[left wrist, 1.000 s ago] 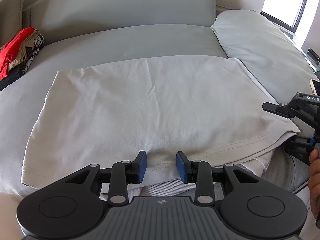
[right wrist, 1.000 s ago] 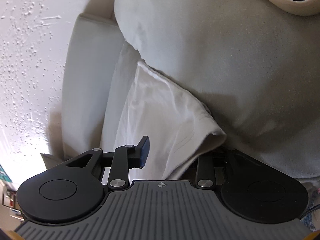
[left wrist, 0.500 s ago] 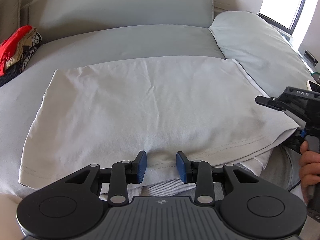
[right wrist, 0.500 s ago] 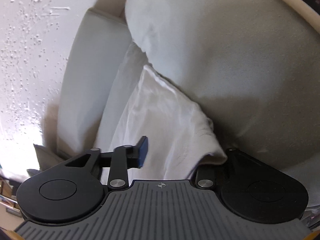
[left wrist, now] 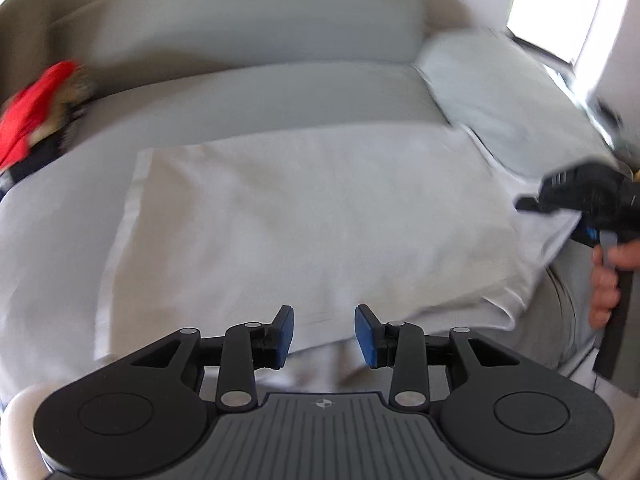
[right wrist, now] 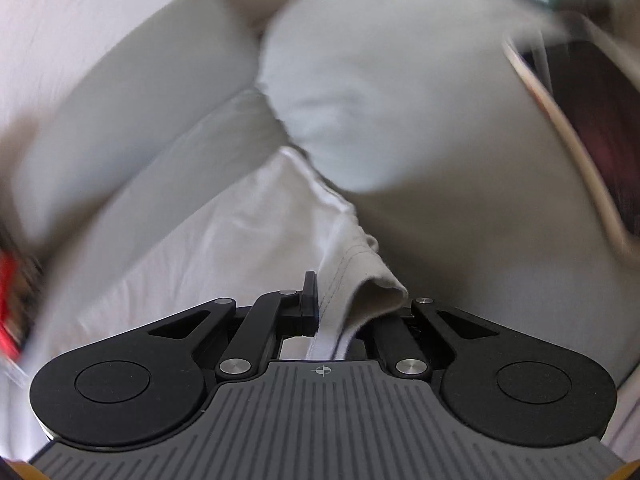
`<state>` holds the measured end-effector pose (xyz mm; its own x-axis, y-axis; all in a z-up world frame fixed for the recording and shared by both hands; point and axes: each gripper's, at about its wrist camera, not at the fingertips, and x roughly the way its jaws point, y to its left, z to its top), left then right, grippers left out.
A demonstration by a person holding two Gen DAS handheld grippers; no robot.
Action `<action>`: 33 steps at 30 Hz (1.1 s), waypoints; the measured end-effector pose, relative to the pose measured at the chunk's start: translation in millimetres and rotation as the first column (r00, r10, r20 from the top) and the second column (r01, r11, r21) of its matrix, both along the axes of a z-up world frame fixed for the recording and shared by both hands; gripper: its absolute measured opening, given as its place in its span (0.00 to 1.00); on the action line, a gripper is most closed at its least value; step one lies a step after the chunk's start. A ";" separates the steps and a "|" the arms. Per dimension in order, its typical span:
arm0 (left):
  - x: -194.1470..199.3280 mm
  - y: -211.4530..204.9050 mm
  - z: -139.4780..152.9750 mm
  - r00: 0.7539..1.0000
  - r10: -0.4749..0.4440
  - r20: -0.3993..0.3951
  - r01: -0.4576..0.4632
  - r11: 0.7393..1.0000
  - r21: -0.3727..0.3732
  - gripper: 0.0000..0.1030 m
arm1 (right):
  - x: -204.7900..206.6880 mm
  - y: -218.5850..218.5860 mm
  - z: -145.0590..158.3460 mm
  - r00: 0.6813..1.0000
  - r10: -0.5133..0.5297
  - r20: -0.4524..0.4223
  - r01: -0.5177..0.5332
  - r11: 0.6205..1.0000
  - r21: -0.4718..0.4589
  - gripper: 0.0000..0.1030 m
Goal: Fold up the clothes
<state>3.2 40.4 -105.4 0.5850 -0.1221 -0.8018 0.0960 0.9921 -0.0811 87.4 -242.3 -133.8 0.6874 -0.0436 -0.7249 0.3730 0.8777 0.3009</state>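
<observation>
A pale grey-white garment (left wrist: 312, 216) lies flat on the sofa seat, folded to a rectangle. My left gripper (left wrist: 325, 336) hovers over its near edge. Its jaws are opening; cloth shows between the blue pads (left wrist: 285, 334) but they do not press it. At the right edge a hand holds my right gripper (left wrist: 532, 204) at the garment's near right corner. In the right wrist view the right gripper (right wrist: 332, 308) has closed its jaws on the stitched hem corner (right wrist: 376, 288). The cloth bunches up over the right finger and hides it.
A pile of red and patterned clothes (left wrist: 36, 104) sits at the sofa's left end. A grey cushion (left wrist: 504, 92) lies to the right of the garment, below a bright window (left wrist: 560, 4). The sofa back (left wrist: 248, 20) runs behind. A dark, cream-rimmed object (right wrist: 592, 128) lies on the cushion.
The right gripper shut on the hem corner, rolled and lifted it from the seat. The left gripper drew up and back a little. Both views are now blurred by motion.
</observation>
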 end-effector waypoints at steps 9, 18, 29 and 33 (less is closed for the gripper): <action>-39.2 138.8 40.6 0.882 0.451 0.137 -0.435 0.890 -0.135 0.36 | -14.1 186.3 46.2 0.874 0.478 0.089 -0.402 0.813 -0.420 0.04; -53.0 182.2 28.6 0.834 0.544 0.092 -0.523 0.833 -0.181 0.37 | -41.6 306.1 -13.6 0.679 0.711 -0.183 -0.696 0.543 -0.470 0.04; -47.5 177.4 17.2 0.855 0.514 0.067 -0.490 0.844 -0.217 0.37 | -2.6 252.4 41.8 0.816 0.577 0.029 -0.578 0.813 0.066 0.04; -50.0 178.3 16.2 0.853 0.519 0.064 -0.496 0.841 -0.216 0.37 | -7.5 260.0 58.0 0.809 0.584 0.070 -0.587 0.808 0.046 0.04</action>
